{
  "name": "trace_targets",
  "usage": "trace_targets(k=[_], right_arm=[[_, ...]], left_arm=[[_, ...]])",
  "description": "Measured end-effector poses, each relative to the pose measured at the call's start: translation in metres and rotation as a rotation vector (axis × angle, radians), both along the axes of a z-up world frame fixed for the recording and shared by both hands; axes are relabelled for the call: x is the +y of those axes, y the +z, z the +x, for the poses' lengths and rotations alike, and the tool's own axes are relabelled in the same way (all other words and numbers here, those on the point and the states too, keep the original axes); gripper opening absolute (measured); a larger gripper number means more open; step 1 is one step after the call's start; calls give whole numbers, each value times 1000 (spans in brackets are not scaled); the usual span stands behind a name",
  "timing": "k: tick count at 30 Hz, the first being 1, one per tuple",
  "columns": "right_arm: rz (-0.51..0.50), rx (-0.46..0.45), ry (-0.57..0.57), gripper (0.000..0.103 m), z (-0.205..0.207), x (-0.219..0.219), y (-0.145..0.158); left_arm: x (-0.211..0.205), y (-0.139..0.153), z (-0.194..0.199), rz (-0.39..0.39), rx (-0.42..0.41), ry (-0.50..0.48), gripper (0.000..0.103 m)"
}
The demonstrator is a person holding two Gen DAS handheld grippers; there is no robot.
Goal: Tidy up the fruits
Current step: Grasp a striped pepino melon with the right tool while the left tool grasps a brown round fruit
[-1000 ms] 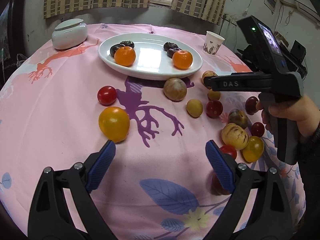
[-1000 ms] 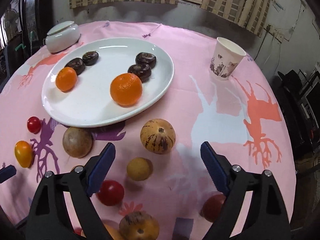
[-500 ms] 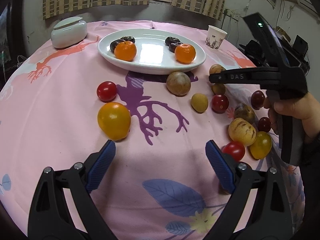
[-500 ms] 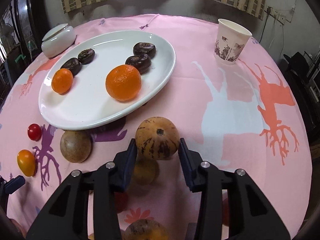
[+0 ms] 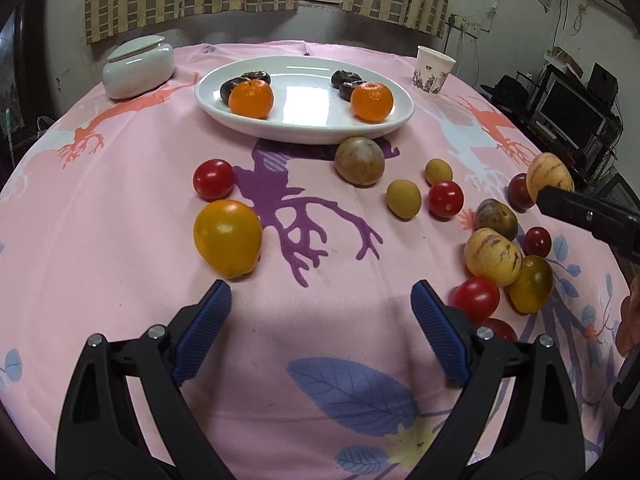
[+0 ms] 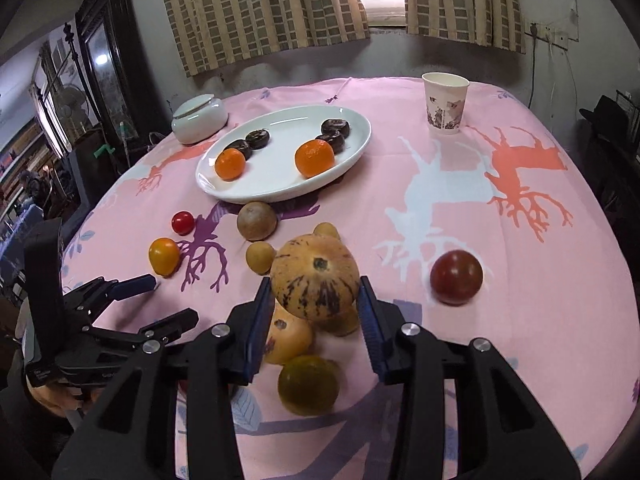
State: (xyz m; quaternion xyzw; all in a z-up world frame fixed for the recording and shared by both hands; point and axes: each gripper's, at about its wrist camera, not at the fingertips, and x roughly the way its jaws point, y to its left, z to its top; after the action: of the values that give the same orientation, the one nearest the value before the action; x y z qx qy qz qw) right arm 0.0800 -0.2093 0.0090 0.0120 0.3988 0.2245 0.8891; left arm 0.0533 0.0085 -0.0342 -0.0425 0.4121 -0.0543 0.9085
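A: So, where was I at that point? R gripper (image 6: 316, 300) had its blue pads clamped on the striped pepino melon (image 6: 315, 282), one pad on each flank, stem scar facing the cam. Fruit was held off the pink tablecloth (image 6: 460, 184), above the loose pile near my edge of the table.

B: And the L one?

A: L gripper (image 5: 322, 318) had its jaws wide apart, nothing between them, hovering over bare cloth. Yellow tomato (image 5: 227, 237) sat just beyond its left pad, not touching.

B: Where'd the melon need to go?

A: My guess was the white oval plate (image 6: 276, 192), since two tangerines and some dark round fruits were already laid out there in two groups. Wasn't sure which group wanted it, tbh.

B: How to do it well?

A: I reckoned: keep the squeeze steady, no tighter, bc the skin looked soft and round stuff slips fwd out of flat pads. Carry it high enough to clear the brown round fruit (image 6: 256, 221) right at the plate's near rim. Set it on the bare middle of the plate, away from the right tangerine (image 6: 314, 158), and let go only once it rested, else it'd roll.
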Motion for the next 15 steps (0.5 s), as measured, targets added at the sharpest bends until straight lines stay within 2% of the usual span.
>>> trace_targets(k=[3, 6, 10, 15], right_arm=[[45, 11, -6, 42, -1, -10, -4], [94, 13, 12, 42, -3, -15, 0], [90, -1, 21, 42, -7, -16, 4], [132, -6, 2, 42, -7, -28, 11]], left_arm=[[-1, 9, -1, 6, -7, 22, 93], [0, 23, 7, -66, 2, 33, 93], [-20, 37, 33, -34, 1, 49, 93], [-41, 31, 76, -3, 71, 50, 93]])
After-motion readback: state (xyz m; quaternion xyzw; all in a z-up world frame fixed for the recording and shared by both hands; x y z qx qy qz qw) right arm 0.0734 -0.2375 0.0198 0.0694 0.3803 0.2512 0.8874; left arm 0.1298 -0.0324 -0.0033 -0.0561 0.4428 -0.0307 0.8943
